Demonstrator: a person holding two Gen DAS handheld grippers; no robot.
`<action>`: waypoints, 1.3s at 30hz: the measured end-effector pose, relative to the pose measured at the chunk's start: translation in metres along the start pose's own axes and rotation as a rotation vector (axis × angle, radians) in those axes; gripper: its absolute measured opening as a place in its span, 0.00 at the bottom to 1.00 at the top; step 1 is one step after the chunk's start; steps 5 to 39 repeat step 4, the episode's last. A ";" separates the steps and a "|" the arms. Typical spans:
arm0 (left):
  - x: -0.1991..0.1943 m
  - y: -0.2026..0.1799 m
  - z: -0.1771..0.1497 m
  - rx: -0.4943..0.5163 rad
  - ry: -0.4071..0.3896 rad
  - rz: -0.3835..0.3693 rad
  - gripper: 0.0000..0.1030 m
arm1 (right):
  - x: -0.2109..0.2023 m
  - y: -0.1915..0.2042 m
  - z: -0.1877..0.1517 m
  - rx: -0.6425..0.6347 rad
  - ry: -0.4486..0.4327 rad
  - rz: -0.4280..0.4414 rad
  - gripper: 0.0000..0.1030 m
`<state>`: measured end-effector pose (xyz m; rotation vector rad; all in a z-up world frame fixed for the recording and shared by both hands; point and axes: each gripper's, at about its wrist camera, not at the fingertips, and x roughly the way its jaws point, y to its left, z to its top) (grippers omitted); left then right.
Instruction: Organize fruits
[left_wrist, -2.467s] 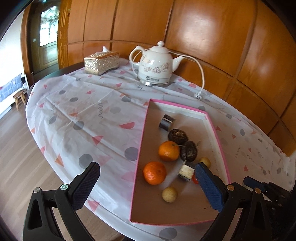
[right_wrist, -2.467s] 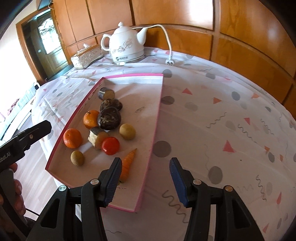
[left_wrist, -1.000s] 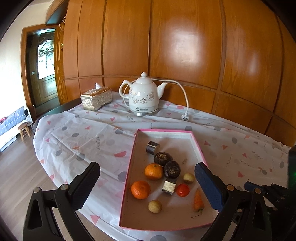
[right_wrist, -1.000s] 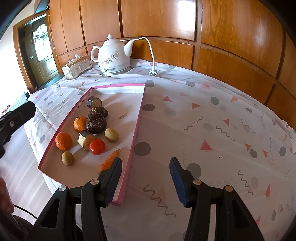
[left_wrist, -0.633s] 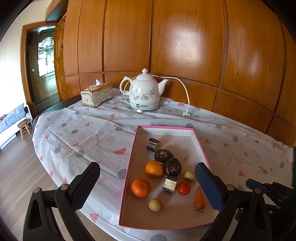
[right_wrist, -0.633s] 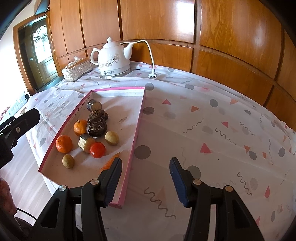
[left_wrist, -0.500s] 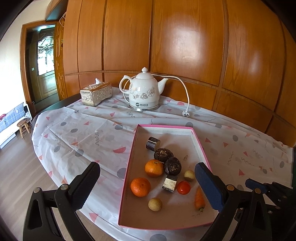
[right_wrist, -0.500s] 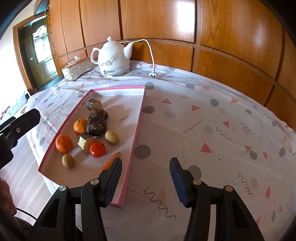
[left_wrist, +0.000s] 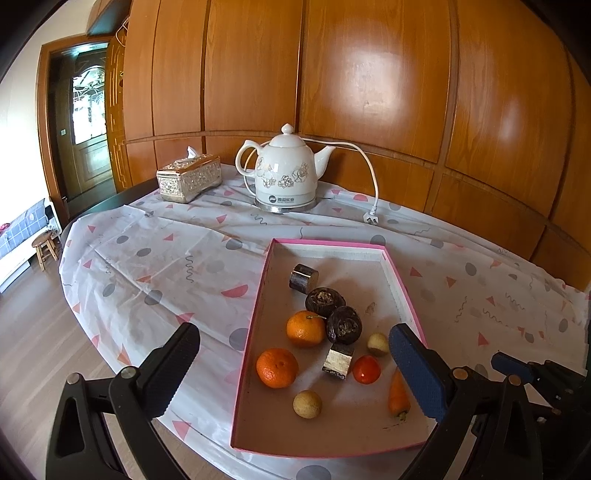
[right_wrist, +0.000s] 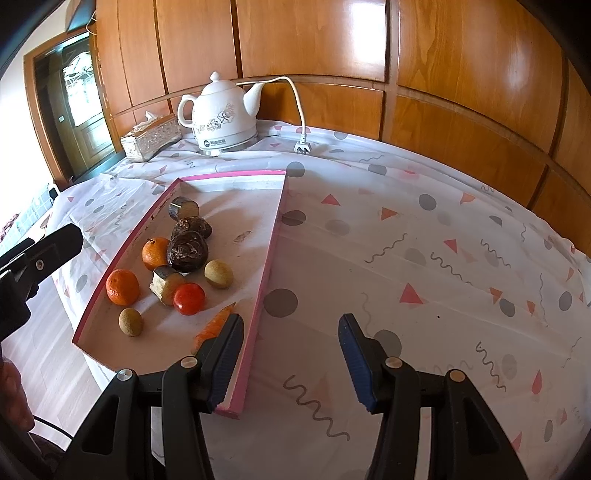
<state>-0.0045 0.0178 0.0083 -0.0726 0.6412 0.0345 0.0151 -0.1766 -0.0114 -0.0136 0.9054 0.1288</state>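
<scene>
Inside the pink-rimmed tray (left_wrist: 402, 291) on the counter (right_wrist: 424, 258), two oranges (left_wrist: 277, 367), the tomato (left_wrist: 366, 370) and the carrot (left_wrist: 398, 397) lie loosely clustered. Left tongs (left_wrist: 295, 369) and right tongs (right_wrist: 291, 356) both hang apart and empty above the near edge. Any pick, I judge, should drop straight down clear of the rim; open cloth lies right.

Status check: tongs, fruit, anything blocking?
Left tongs and right tongs open, empty. Fruit loose in pink tray, two oranges nearest left. Nothing blocking.
</scene>
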 end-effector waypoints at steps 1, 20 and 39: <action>0.001 0.000 0.000 0.001 0.002 0.000 1.00 | 0.000 0.000 0.000 0.001 0.000 -0.001 0.53; 0.003 -0.001 -0.001 0.005 0.009 -0.001 1.00 | 0.001 -0.003 -0.001 0.010 0.003 -0.001 0.53; 0.003 -0.001 -0.001 0.005 0.009 -0.001 1.00 | 0.001 -0.003 -0.001 0.010 0.003 -0.001 0.53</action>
